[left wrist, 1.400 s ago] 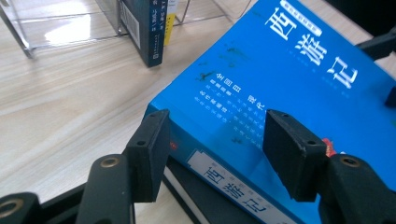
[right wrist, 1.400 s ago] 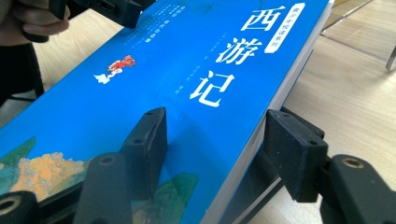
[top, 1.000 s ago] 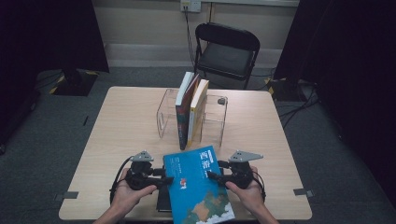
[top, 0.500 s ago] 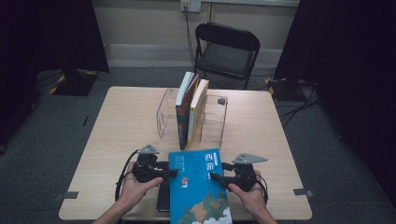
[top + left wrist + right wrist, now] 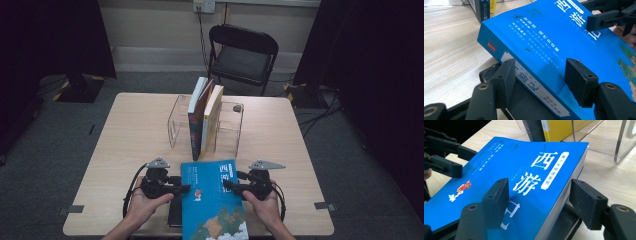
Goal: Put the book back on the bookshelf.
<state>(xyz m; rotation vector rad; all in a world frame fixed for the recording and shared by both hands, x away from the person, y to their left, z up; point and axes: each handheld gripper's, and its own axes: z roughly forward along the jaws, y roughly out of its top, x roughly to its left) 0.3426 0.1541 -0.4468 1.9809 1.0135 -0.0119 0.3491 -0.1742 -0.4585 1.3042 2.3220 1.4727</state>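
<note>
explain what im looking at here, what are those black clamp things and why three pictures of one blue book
A person sits at a wooden table and holds a hand-held two-jaw clamp in each hand: the left gripper and the right gripper. No robot arm is involved.

One picture comes from a camera above the table. The other two come from small cameras riding on each gripper, looking along its black jaws, so the same book appears close up.

The blue book lies between the grippers, tilted, on top of a dark book. Each gripper has one jaw over the cover and one under its edge; whether the pads press on it is hard to tell.

Farther back stands a clear plastic rack holding upright books. Behind the table is a black chair.
</note>
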